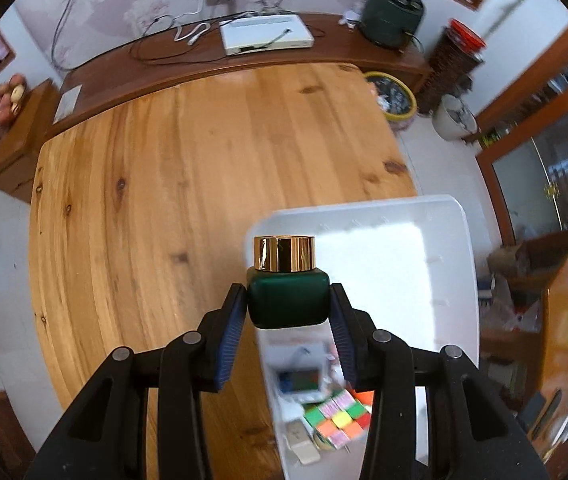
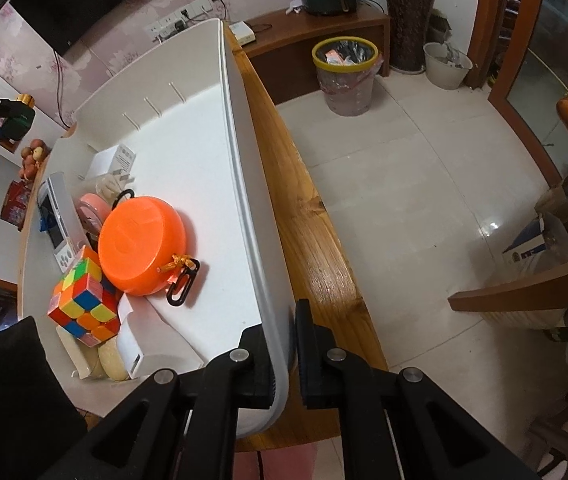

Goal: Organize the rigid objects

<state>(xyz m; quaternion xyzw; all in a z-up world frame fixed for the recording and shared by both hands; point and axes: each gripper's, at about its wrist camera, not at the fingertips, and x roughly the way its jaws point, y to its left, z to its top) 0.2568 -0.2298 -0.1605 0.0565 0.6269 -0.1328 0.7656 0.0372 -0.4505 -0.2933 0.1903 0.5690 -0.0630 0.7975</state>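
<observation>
Left gripper (image 1: 289, 306) clamps a green jar (image 1: 288, 300) with a gold cap (image 1: 284, 253) between its blue-padded fingers (image 1: 231, 332); the jar is upright and held in the air above the near-left edge of a white bin (image 1: 460, 248). Right gripper (image 2: 284, 354) pinches the bin's right wall (image 2: 244, 184), one finger inside and one outside. Within the bin, nearest first, lie a white box (image 2: 152, 344), a colour cube (image 2: 84, 298), an orange round case (image 2: 142, 240) with a black clip (image 2: 182, 286), a white handheld device (image 2: 60, 220), a pink round item (image 2: 94, 210) and a white plug adapter (image 2: 118, 160). The bin rests on a wooden table (image 1: 164, 184). Beyond the table stands a dark wooden sideboard (image 1: 124, 64) carrying a white flat box (image 1: 266, 34) and a dark green appliance (image 1: 392, 14). On the tiled floor (image 2: 424, 184) stands a yellow-rimmed waste bin (image 2: 346, 76).
</observation>
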